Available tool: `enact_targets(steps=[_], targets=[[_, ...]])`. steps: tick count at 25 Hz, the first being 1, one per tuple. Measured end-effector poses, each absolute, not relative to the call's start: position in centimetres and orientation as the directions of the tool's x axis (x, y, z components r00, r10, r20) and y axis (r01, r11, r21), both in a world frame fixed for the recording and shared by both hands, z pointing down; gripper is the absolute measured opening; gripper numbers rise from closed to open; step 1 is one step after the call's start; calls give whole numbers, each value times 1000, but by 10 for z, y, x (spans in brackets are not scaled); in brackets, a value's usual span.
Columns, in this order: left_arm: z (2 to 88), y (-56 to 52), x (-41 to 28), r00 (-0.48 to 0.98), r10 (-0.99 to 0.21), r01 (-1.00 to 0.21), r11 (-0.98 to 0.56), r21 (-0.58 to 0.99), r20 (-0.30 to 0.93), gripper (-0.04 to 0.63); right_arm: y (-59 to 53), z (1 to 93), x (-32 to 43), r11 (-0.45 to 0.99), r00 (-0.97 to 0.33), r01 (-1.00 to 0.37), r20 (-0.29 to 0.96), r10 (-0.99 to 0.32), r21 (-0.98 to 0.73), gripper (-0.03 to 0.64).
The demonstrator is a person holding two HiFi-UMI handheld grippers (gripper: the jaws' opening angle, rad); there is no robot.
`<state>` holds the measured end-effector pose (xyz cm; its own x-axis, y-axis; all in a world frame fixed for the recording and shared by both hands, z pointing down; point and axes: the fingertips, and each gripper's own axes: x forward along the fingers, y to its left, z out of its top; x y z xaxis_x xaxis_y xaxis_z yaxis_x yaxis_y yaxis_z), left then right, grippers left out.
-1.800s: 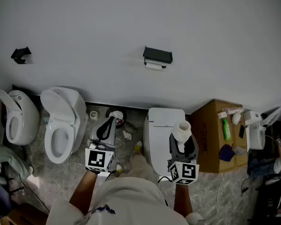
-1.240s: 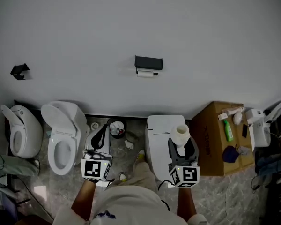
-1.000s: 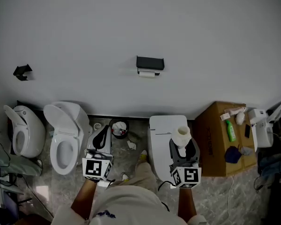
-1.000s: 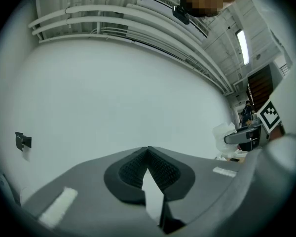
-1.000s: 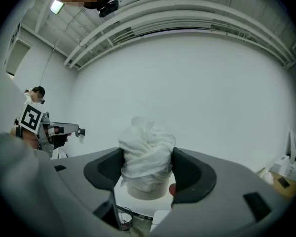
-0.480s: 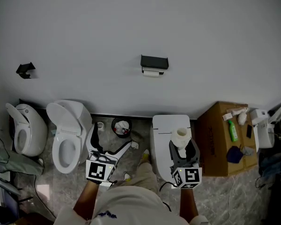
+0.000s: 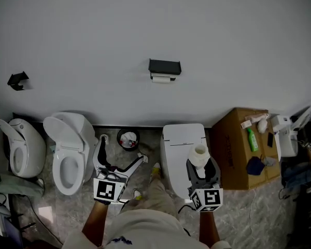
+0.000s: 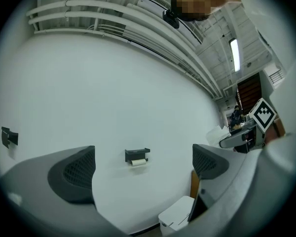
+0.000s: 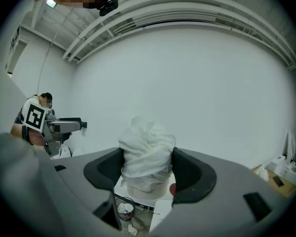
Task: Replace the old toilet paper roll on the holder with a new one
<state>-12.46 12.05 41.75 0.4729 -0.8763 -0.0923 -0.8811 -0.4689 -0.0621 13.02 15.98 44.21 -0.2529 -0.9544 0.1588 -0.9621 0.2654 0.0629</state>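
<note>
Since the holder (image 7: 165,66) sits well off on the wall, centre of the head view, with the old roll (image 7: 161,79) tucked just under its black shelf, the swap hasn't started yet imo. Biggest risk I see is the new roll (image 7: 199,154): its outer paper looks loose and crumpled, so a soft squeeze could let it slide out on the way over, and a hard one would crush it. The old roll also looks thin, so wide jaws going in could easily bump the shelf instead of catching it.

Jaws: the left gripper (image 7: 121,152), lower left of centre, has just been opening and now stands spread really wide, nothing between the pads, only wall and holder in its view. The right gripper (image 7: 201,166) is clamped on the new roll, both pads pressed against its sides, over the closed toilet (image 7: 182,136).
</note>
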Motion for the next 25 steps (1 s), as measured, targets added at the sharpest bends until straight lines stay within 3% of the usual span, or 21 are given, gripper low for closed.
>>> enact_targets(steps=[10,18,25], targets=[[427,93,-115,470,-880,-883,-468,-42,-72,589,134,448,135,253,-235,-965,194,-953,74,298],[424,68,-122,436,-898,-900,-434,-46,-60,588,96,440,110,315,-293,-945,200,-935,90,298],[418,44,-105,490,-869,-864,-474,-168,-70,588,53,428,101,330,-314,-942,180,-932,68,298]])
